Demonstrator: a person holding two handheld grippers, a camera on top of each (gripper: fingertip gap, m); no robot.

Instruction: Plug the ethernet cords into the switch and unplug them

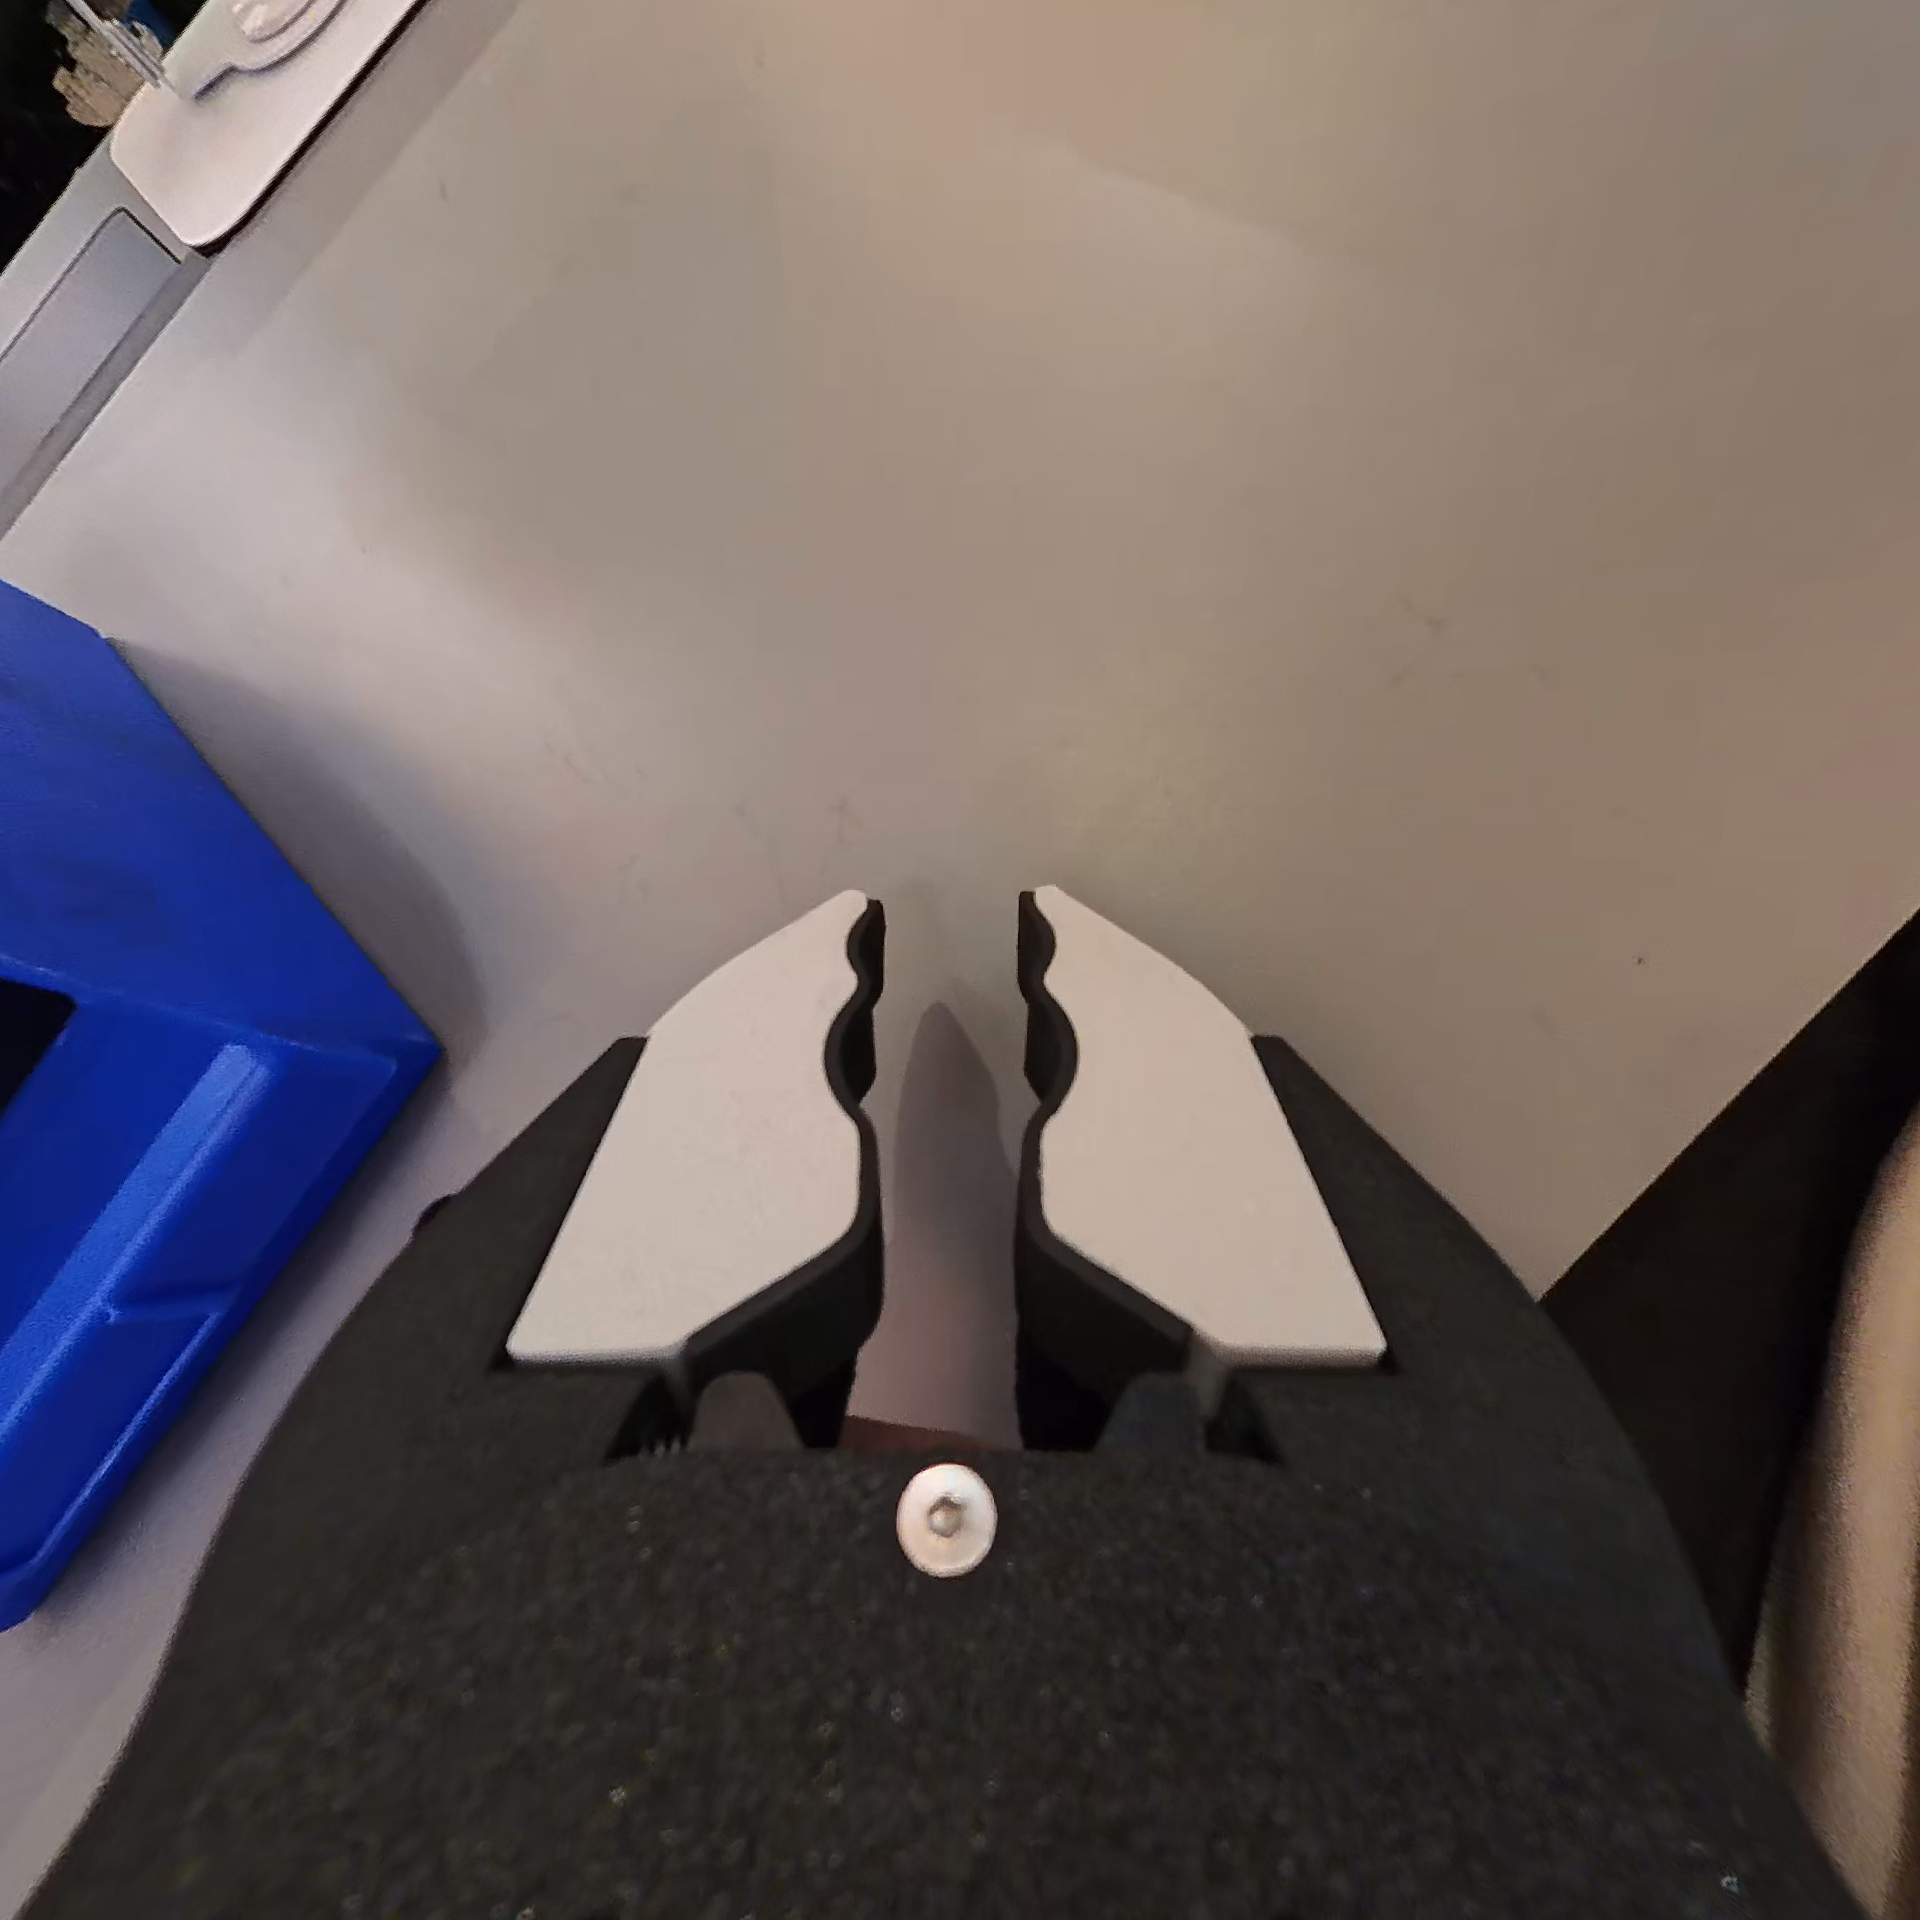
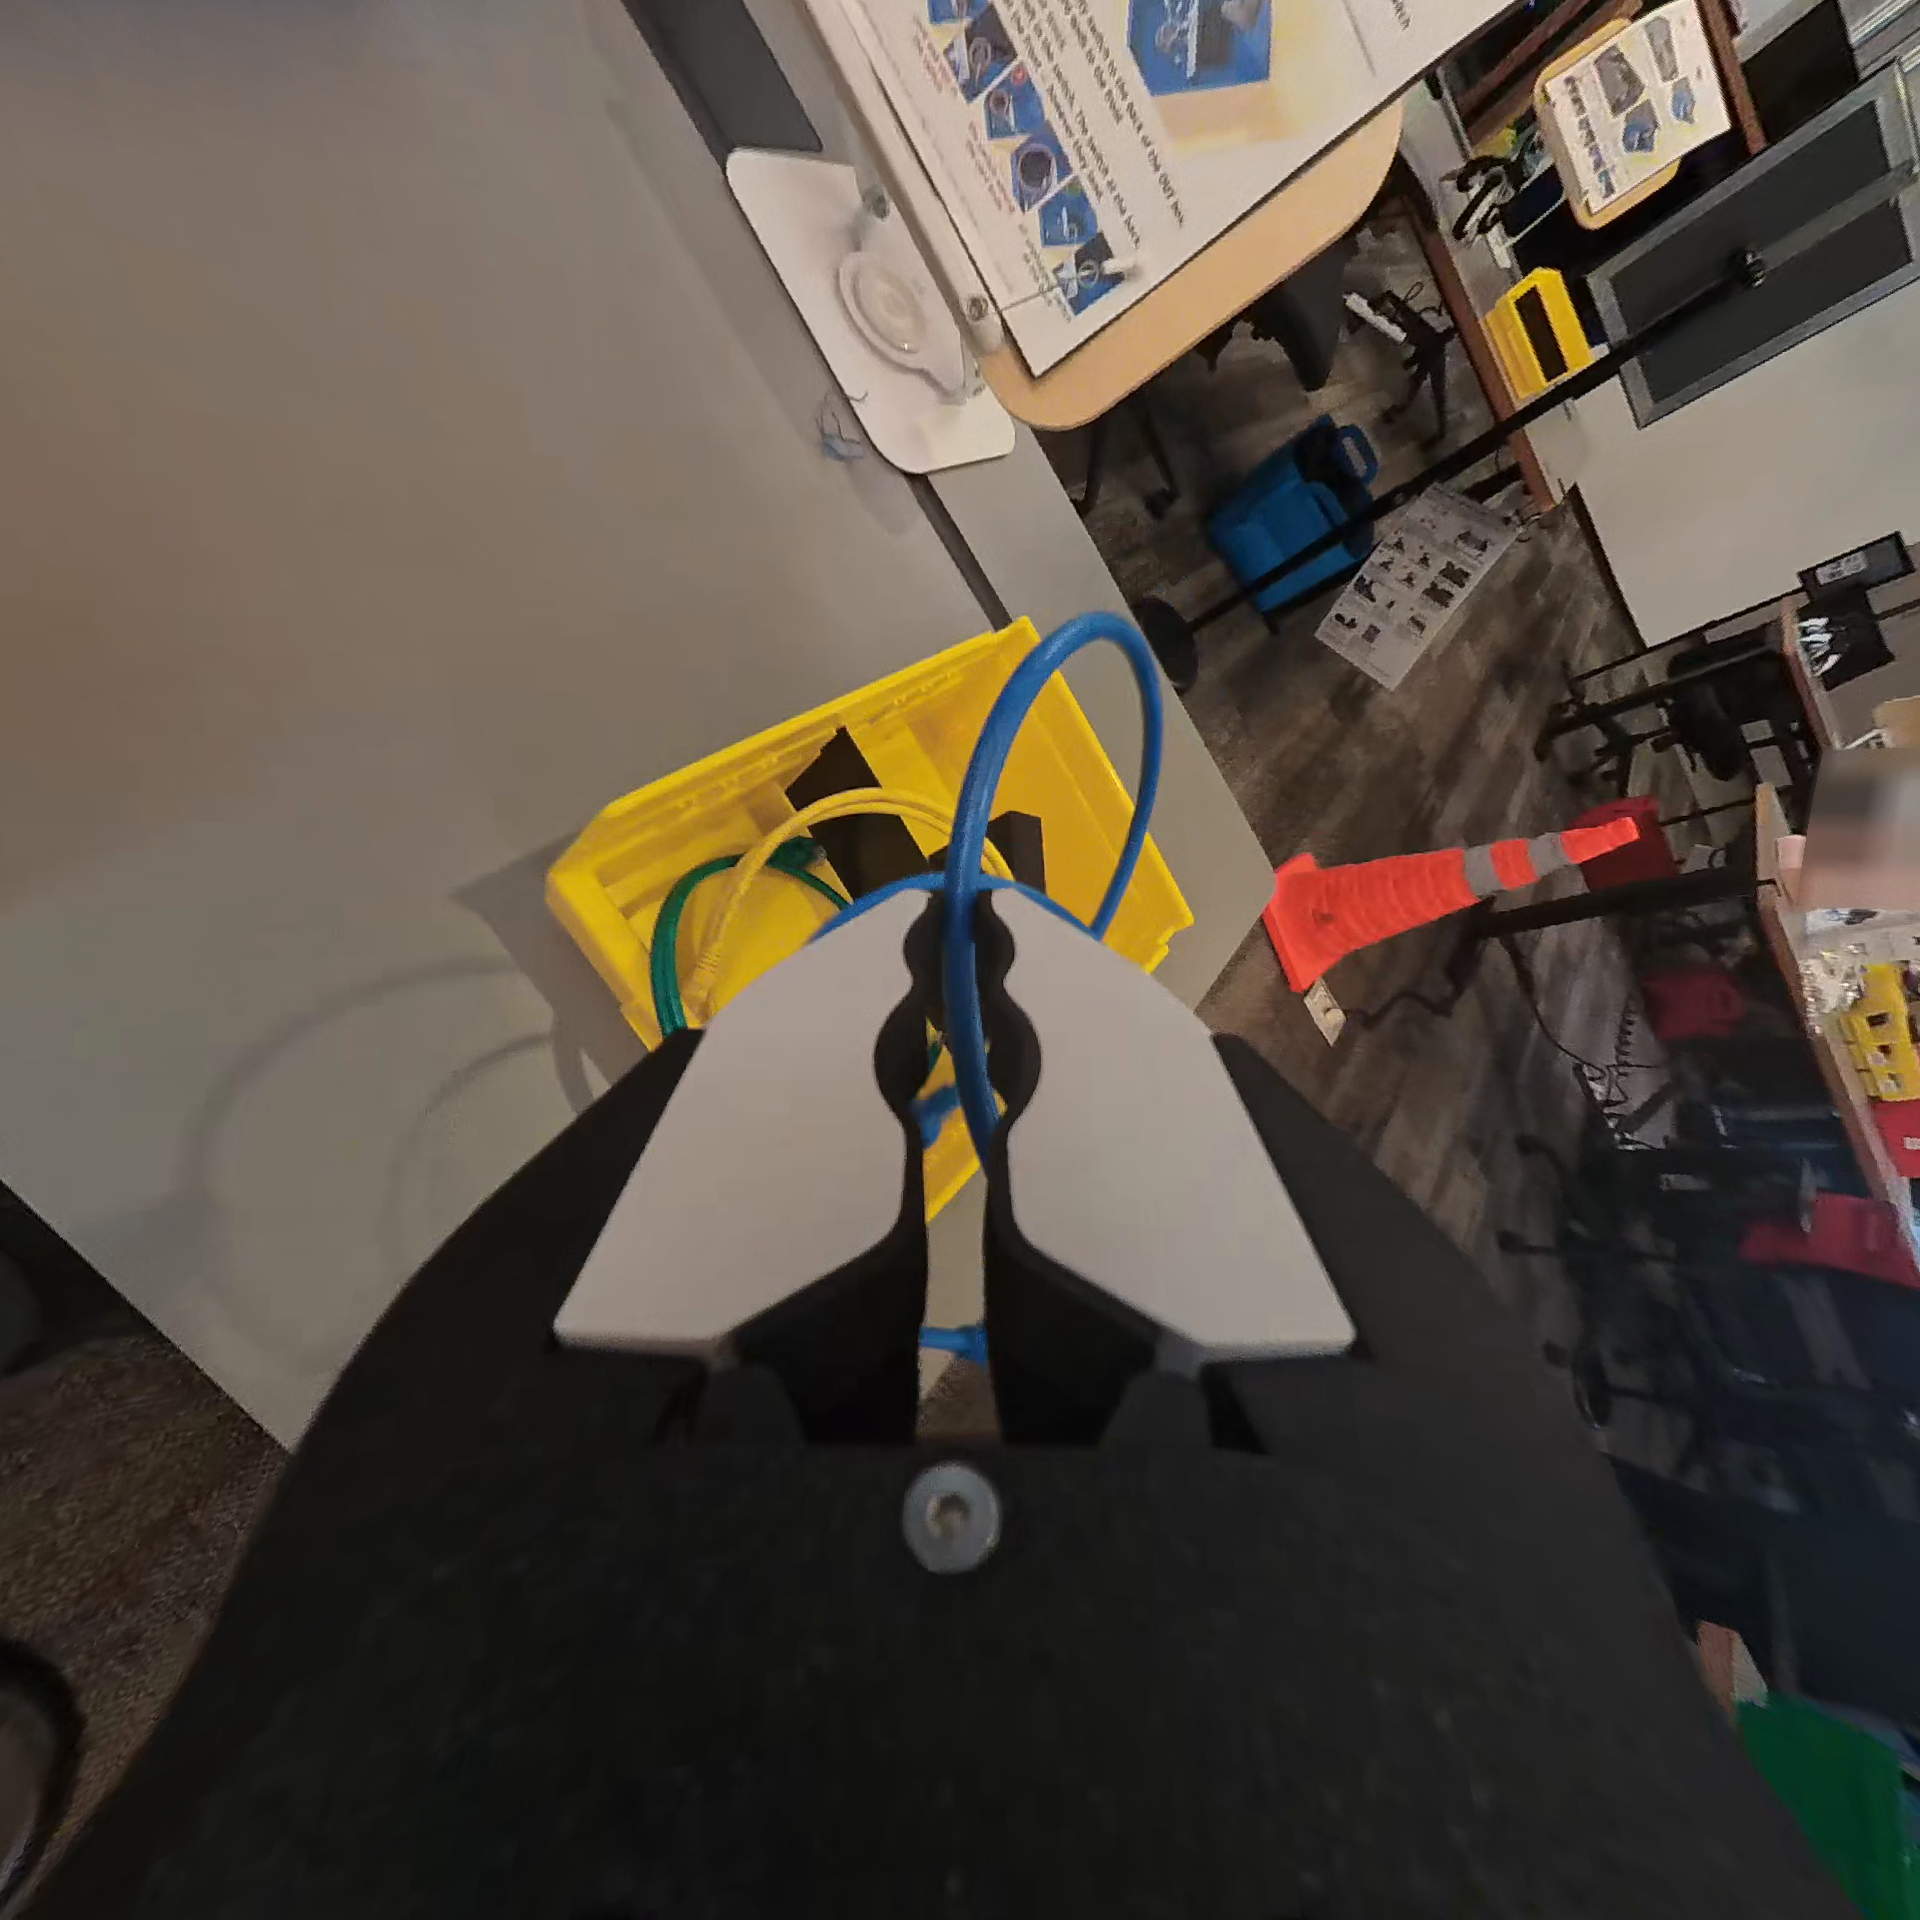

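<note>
Parted and empty, the left gripper [image 1: 951, 904] jaws hang over bare tabletop [image 1: 1039, 468] beside a blue bin [image 1: 177, 1091], while the right gripper [image 2: 961, 912] jaws pinch a looping blue ethernet cord [image 2: 1060, 748] above the yellow bin [image 2: 1081, 790].

A: What colours sit around the yellow bin [image 2: 1091, 769]?

B: A blue cable [image 2: 1060, 665] loops over it; green [image 2: 665, 935] and yellow [image 2: 831, 810] cables lie inside. Beside it, an orange, grey-banded cone [image 2: 1455, 873].

A: Elsewhere?

B: A blue bin [image 1: 156, 1039] on a pale grey table [image 1: 1039, 416].
</note>
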